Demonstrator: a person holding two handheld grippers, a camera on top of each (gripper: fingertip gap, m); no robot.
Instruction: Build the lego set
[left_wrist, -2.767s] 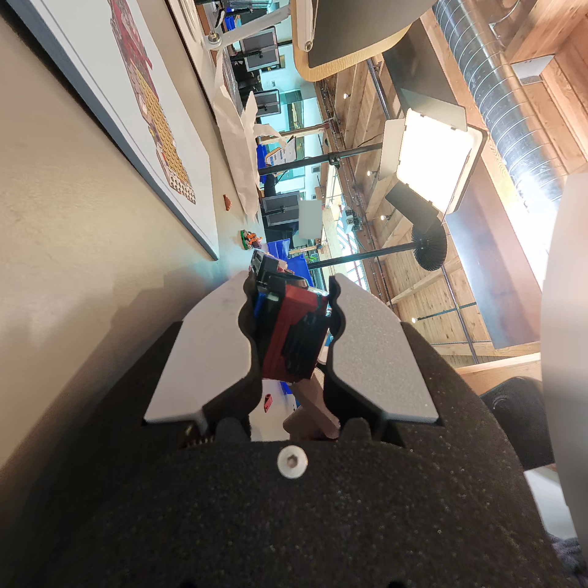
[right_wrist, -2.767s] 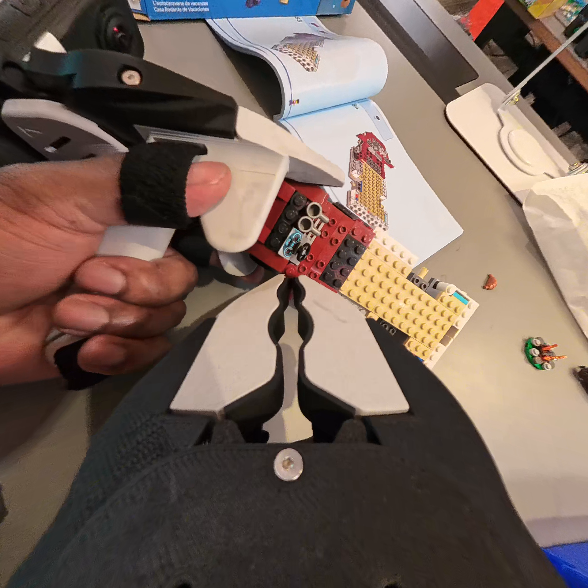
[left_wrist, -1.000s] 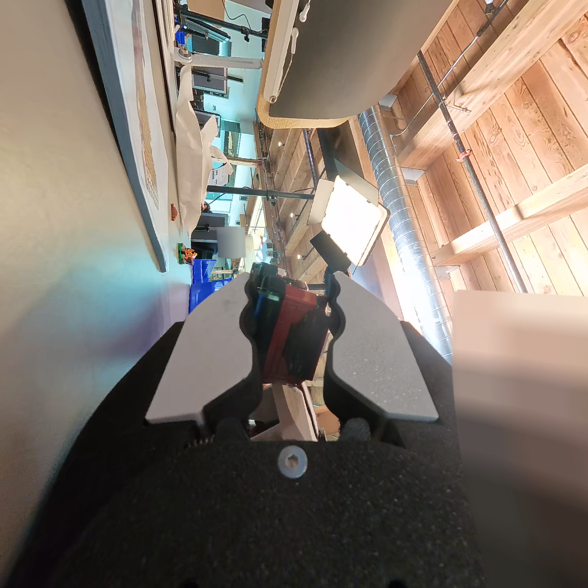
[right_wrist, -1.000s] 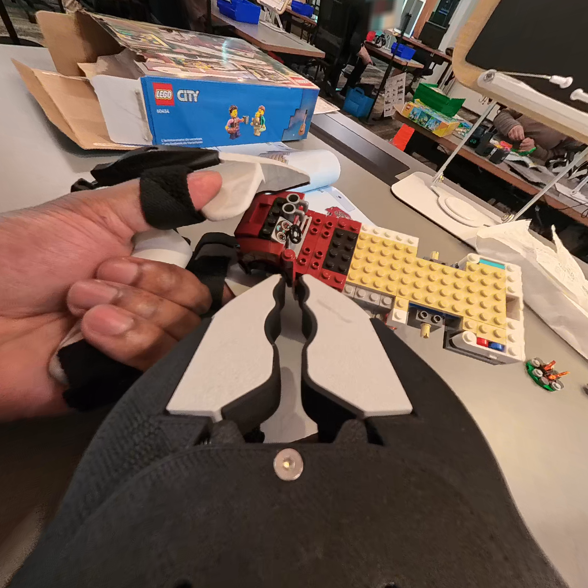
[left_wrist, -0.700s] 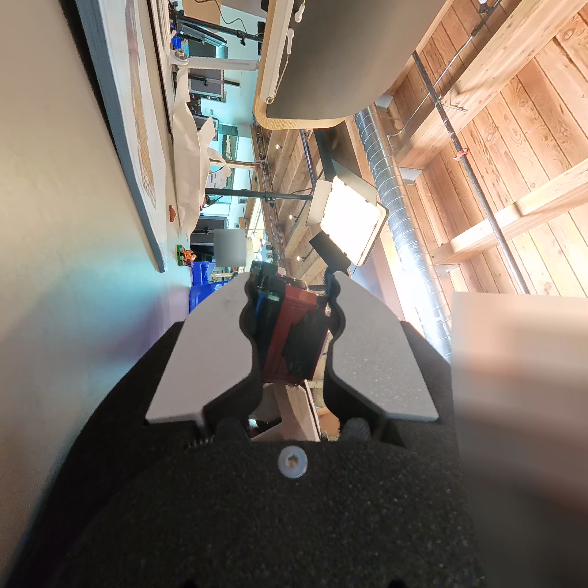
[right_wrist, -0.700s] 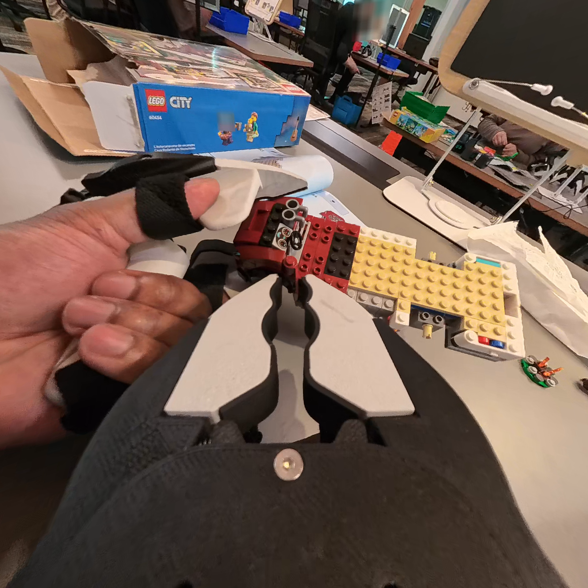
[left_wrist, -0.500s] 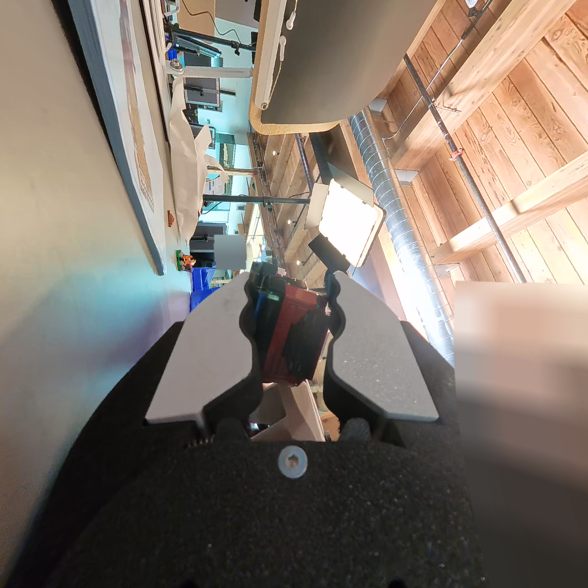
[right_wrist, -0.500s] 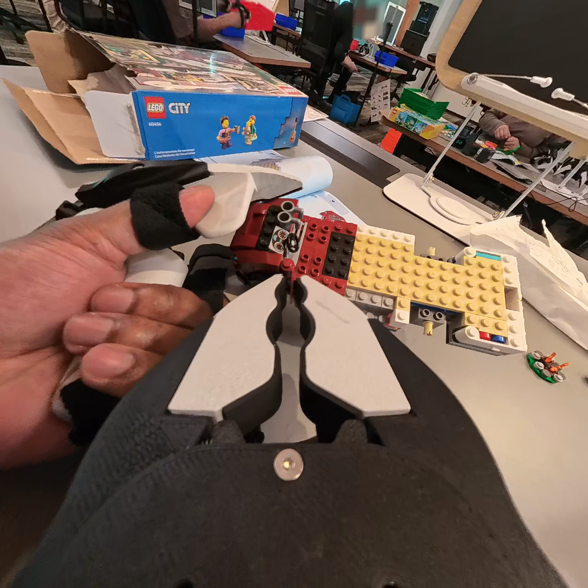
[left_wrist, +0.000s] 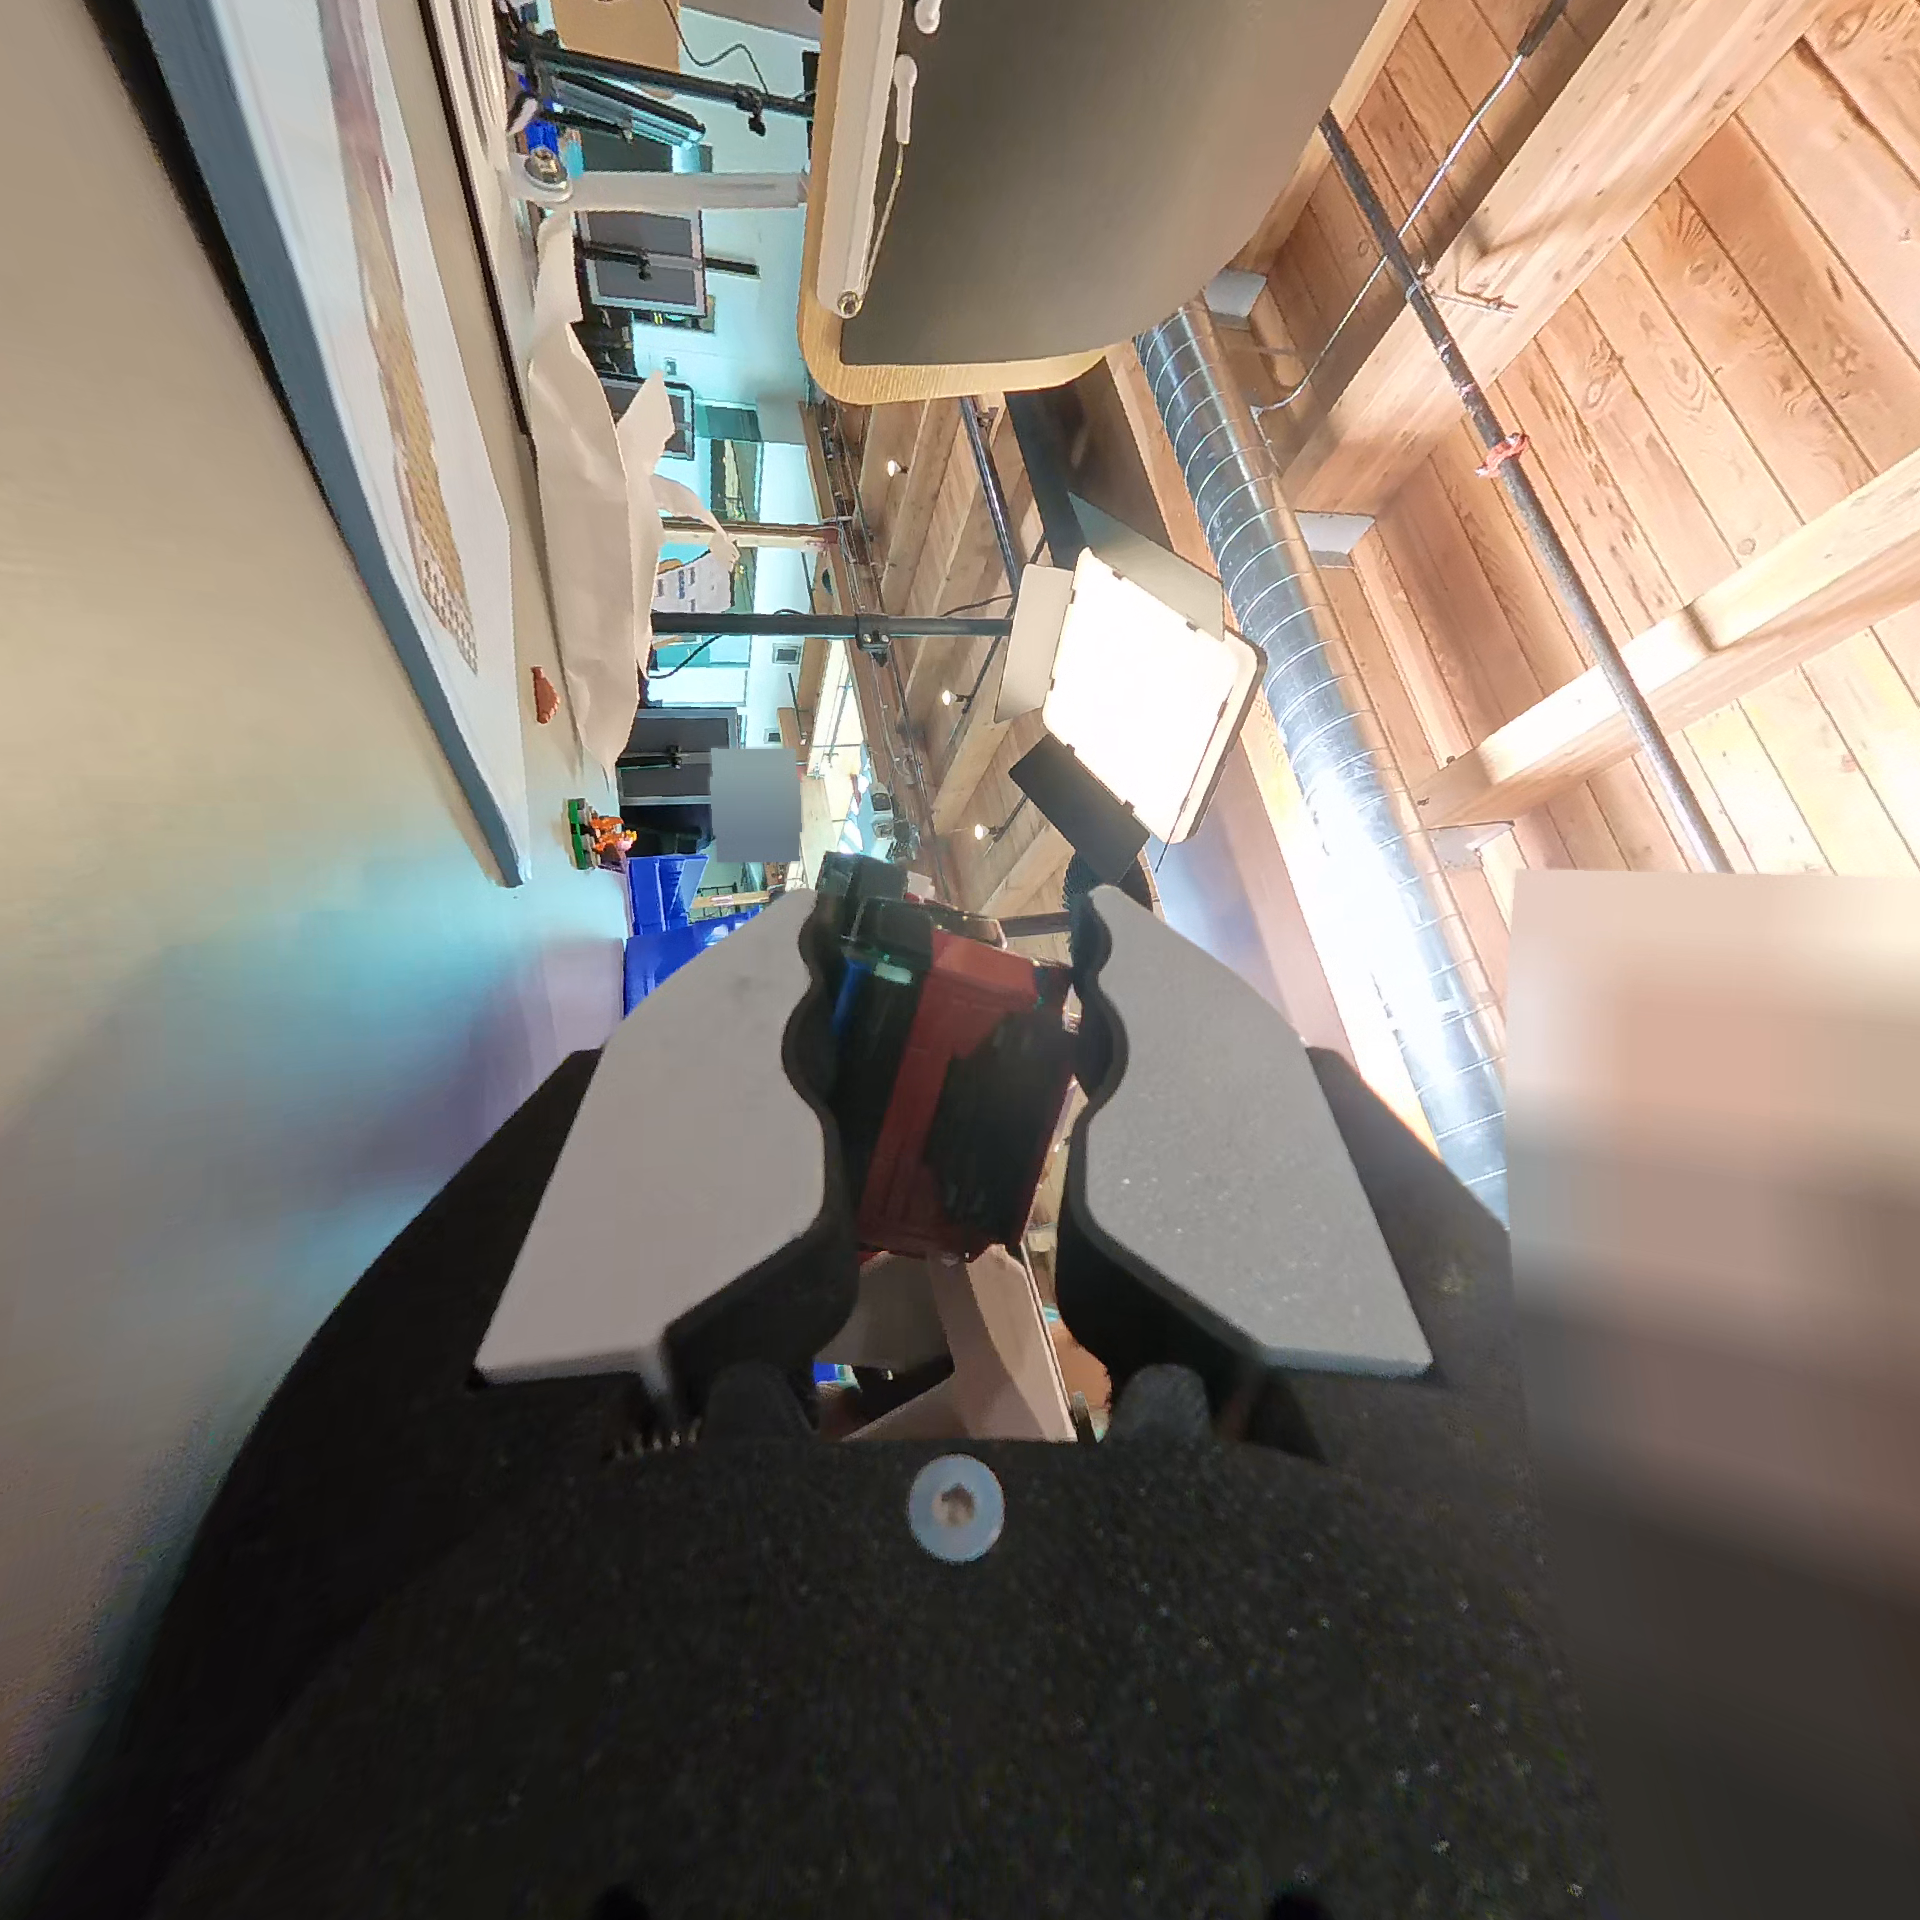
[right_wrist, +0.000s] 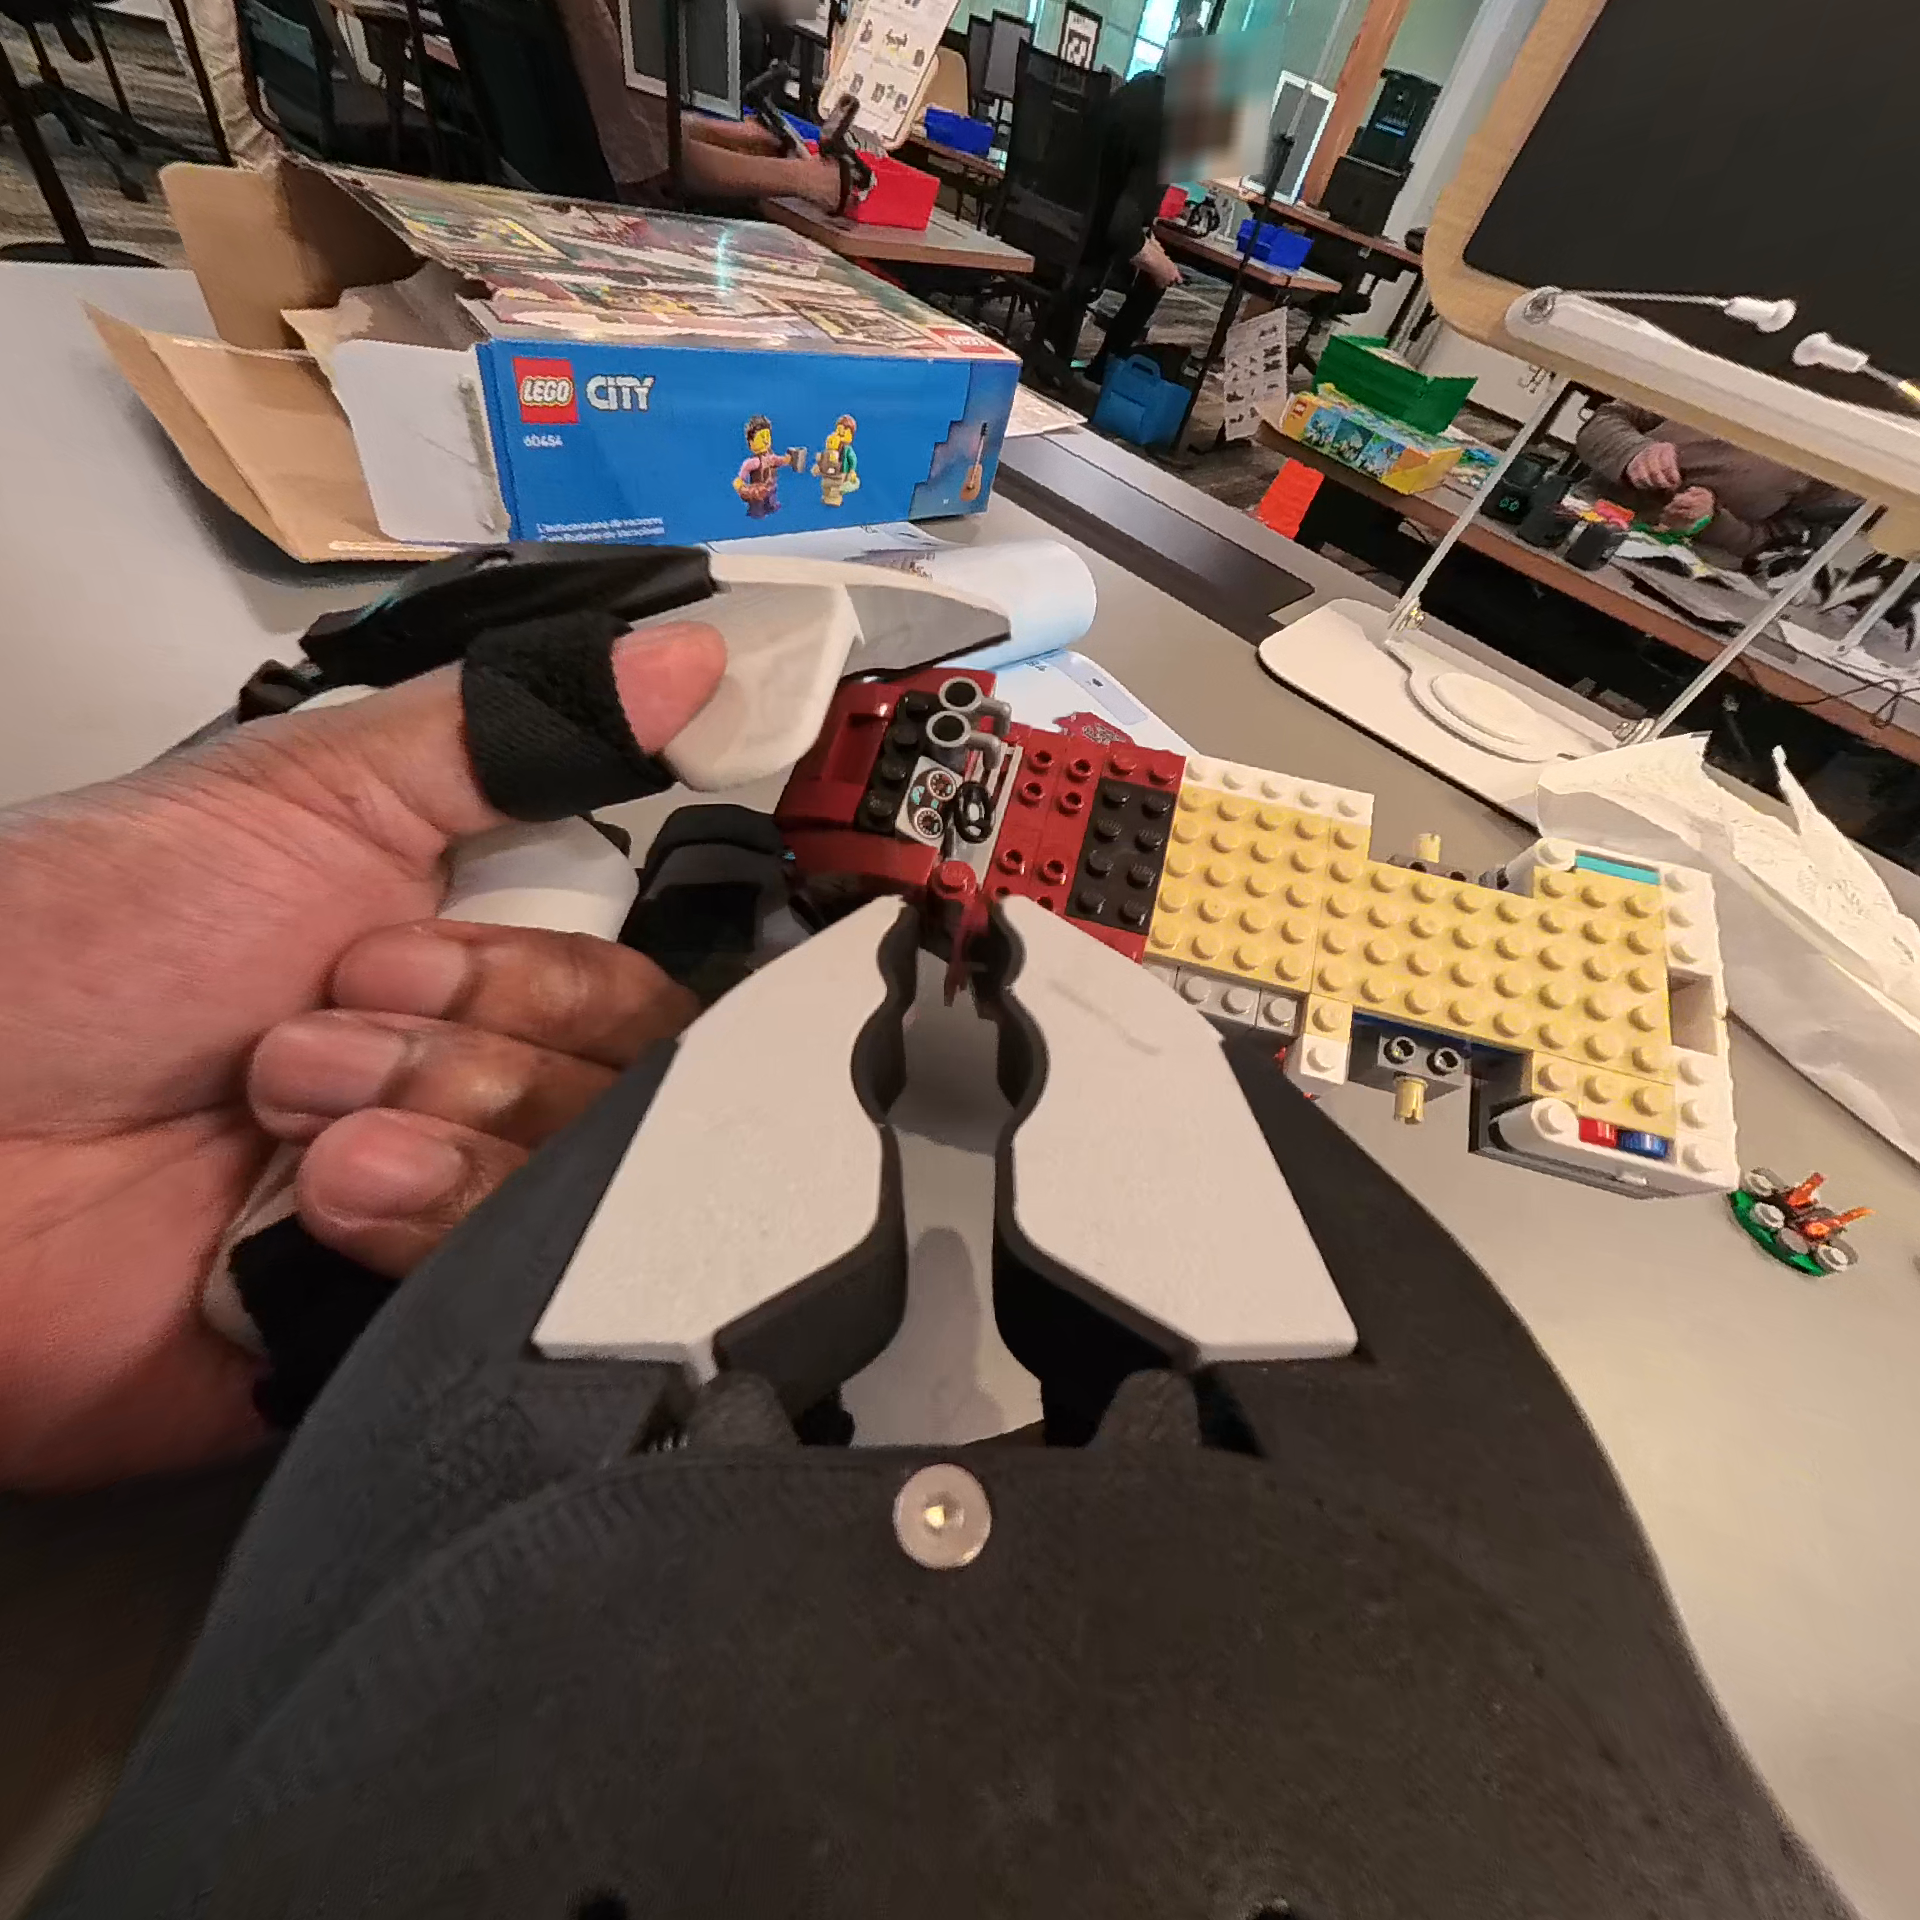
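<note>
The left tool (left_wrist: 951, 935) grips the dark red front end of a brick-built model (left_wrist: 956, 1091), its two grey fingers (left_wrist: 717, 1101) pressed against the model's sides. Seen from the right wrist, the model (right_wrist: 1351, 914) juts out from that tool toward 3 o'clock: red and black bricks first, then a long tan studded floor edged in white, its far end reaching out over the grey desk (right_wrist: 1662, 1507). The person's left hand (right_wrist: 260, 987) wraps the left tool's handle at 9 o'clock, the thumb under a black strap.

The right tool (right_wrist: 951, 920) stands narrow, its tips just apart, with a small dark red piece (right_wrist: 961, 930) between them at the near edge of the model's red section. I cannot tell whether the pads press on that piece.

At 11 o'clock on the desk lies an open blue toy box (right_wrist: 727, 436), and beside it a curled instruction booklet (right_wrist: 1039, 603). A white lamp base (right_wrist: 1455, 696) sits at 2 o'clock, crumpled white paper (right_wrist: 1787, 914) at 3 o'clock, and a small green and orange brick piece (right_wrist: 1797, 1231) just past the model's far end.
</note>
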